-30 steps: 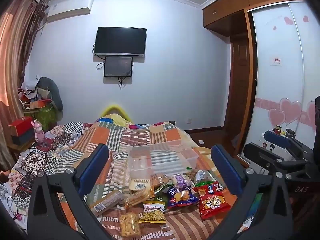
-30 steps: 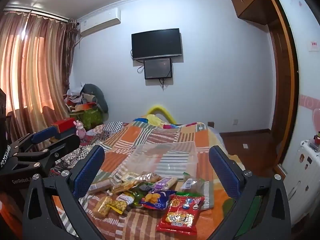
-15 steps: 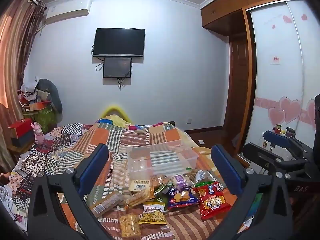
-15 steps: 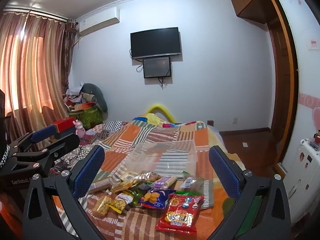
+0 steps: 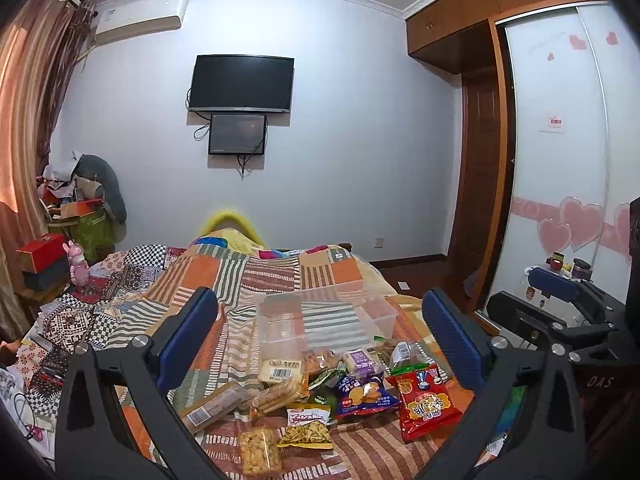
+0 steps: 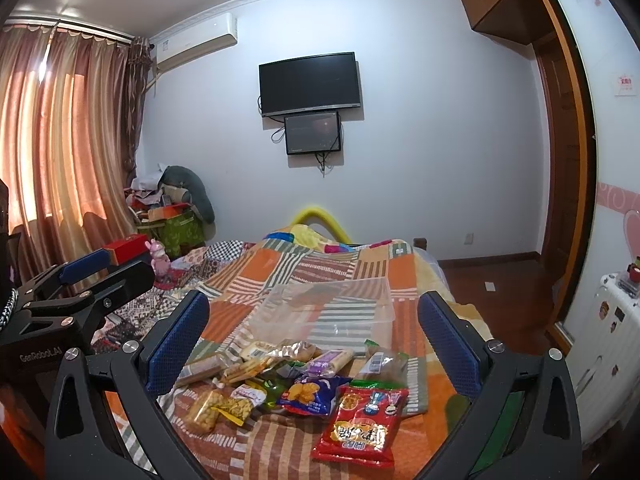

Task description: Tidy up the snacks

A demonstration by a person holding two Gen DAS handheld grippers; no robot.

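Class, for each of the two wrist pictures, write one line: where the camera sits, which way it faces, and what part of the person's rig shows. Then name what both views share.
Left wrist: sits on the left hand-held gripper, faces along the bed toward the TV wall; its own open blue fingers frame the snacks, the right hand-held gripper at right.
Right wrist: sits on the right hand-held gripper, facing likewise; own open fingers, left hand-held gripper at left.
Shared: clear plastic bin, red snack bag, TV.
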